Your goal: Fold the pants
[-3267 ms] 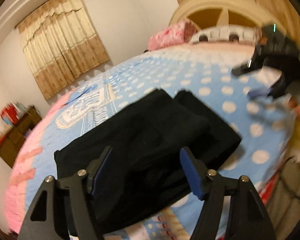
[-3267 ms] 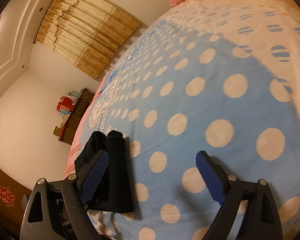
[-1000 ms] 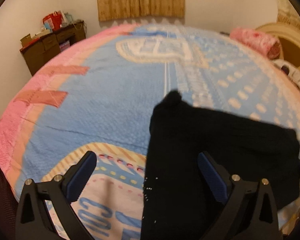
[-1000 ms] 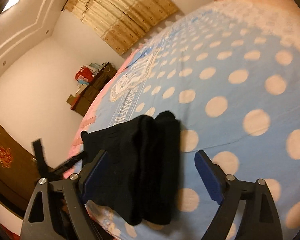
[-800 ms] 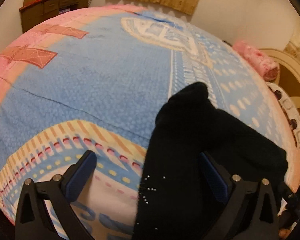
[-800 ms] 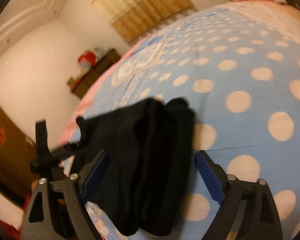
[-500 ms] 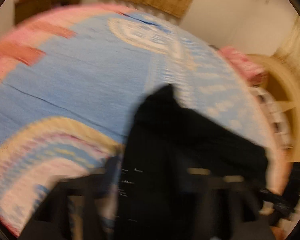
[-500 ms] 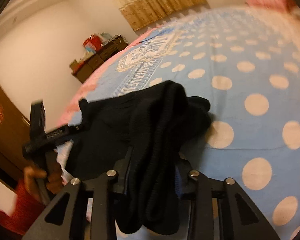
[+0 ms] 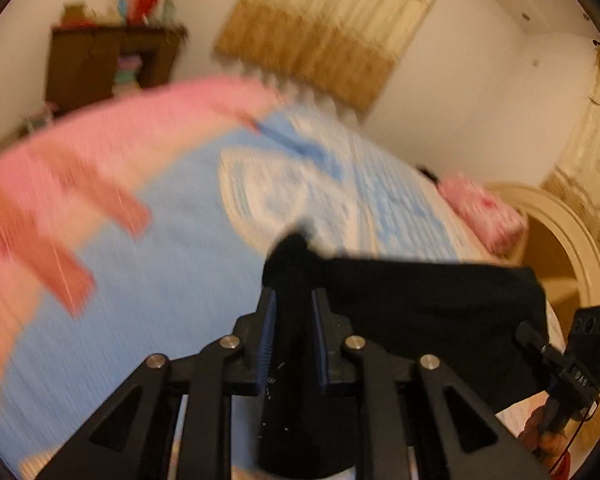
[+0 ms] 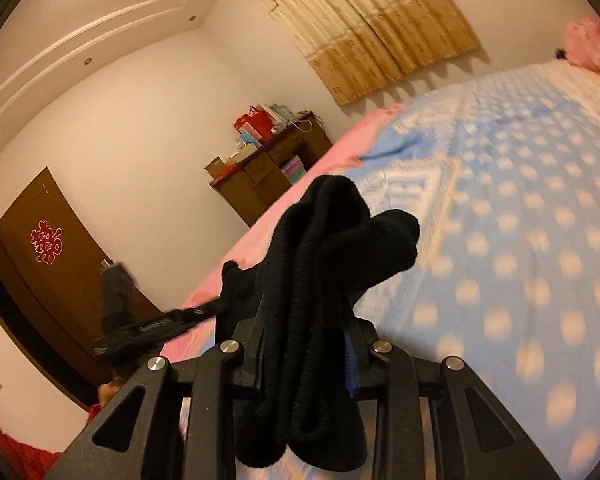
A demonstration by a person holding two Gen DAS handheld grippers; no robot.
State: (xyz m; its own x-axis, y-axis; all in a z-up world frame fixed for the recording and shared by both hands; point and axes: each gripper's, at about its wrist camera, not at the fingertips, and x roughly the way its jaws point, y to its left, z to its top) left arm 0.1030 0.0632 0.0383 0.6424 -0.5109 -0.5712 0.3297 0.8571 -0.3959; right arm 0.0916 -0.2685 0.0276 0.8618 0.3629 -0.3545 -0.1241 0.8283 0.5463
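- Left gripper [image 9: 293,312] has just closed, pinching the black pants [image 9: 420,304].
- Right gripper [image 10: 306,332] likewise clamps a thick bundle.
- Risk: layers slipping out over the bed [image 9: 160,280], undoing the fold.

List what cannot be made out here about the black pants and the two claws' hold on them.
- Left wrist view: the black pants run behind the left claw and off the bottom edge, so their lower end is hidden.
- Same view: motion blur smears the bedspread, hiding whether the cloth touches it.
- Right wrist view: bunched folds hide the right claw pads' contact, and the fold count.
- Both views: the pants' full outline is never in frame.
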